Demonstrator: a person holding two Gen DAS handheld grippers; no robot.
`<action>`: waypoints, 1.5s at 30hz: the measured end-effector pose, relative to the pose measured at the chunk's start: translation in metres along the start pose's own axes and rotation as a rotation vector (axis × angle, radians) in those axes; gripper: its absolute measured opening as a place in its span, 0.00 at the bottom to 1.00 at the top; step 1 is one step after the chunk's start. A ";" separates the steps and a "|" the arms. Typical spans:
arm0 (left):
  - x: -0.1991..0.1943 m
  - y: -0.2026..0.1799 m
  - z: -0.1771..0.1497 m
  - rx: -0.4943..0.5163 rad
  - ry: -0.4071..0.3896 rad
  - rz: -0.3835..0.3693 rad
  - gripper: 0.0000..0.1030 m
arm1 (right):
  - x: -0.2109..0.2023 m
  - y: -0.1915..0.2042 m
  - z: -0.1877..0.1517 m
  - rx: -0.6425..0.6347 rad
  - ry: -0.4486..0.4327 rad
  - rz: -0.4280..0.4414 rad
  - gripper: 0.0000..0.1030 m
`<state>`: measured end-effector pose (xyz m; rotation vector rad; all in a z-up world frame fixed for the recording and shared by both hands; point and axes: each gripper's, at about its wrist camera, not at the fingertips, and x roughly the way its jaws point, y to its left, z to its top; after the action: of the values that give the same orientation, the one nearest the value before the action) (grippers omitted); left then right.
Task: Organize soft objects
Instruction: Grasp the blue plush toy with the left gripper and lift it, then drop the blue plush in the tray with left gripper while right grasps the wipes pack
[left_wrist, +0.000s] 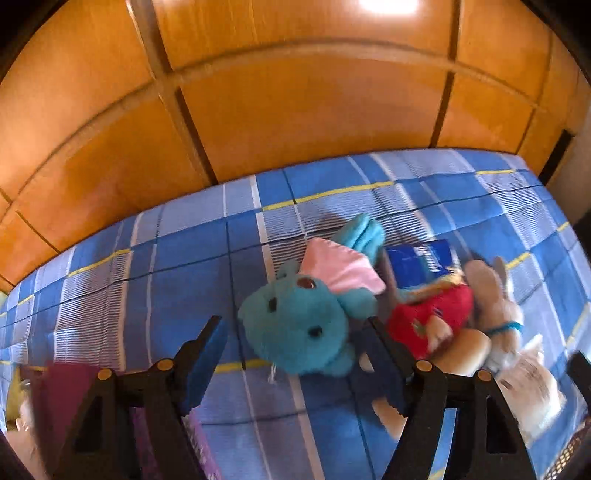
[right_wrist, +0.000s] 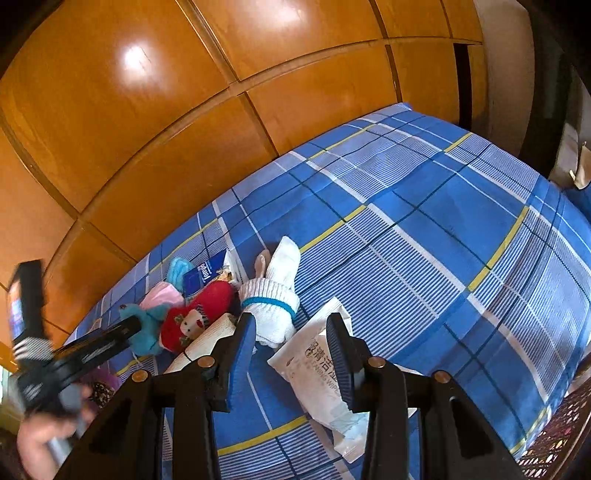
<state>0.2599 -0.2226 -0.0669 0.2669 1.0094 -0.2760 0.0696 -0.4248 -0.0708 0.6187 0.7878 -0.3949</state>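
A bed (right_wrist: 443, 229) with a blue checked sheet runs along a wall of orange wooden wardrobe panels (left_wrist: 295, 110), and a cluster of soft things lies on it.

The left gripper (left_wrist: 291, 332) has its jaws spread wide and empty. Between and just ahead of its fingertips lies the teal plush toy (left_wrist: 299, 328), face up, with a pink cloth (left_wrist: 340, 269) past its far side. Beyond the right-hand jaw sit the red plush toy (left_wrist: 432, 317) and a blue tissue pack (left_wrist: 421, 262).

The right gripper (right_wrist: 291, 328) has its jaws partly apart; a white wipes packet (right_wrist: 317, 365) lies flat on the sheet below the gap and under the right-hand jaw, and I cannot tell whether the pads touch it. Just ahead of the left-hand jaw lies the white plush rabbit (right_wrist: 273, 299) with a blue band around it.
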 end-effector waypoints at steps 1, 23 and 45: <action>0.009 0.001 0.004 -0.013 0.016 0.003 0.74 | 0.000 0.000 0.000 0.000 0.000 0.002 0.38; -0.031 0.031 0.012 -0.243 0.022 -0.202 0.50 | 0.037 -0.022 -0.010 0.104 0.188 -0.073 0.55; -0.122 0.240 0.067 -0.580 -0.125 0.019 0.50 | 0.053 0.001 -0.024 -0.101 0.266 -0.183 0.56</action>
<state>0.3347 -0.0095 0.0939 -0.2642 0.9210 0.0241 0.0920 -0.4138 -0.1234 0.5118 1.1171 -0.4424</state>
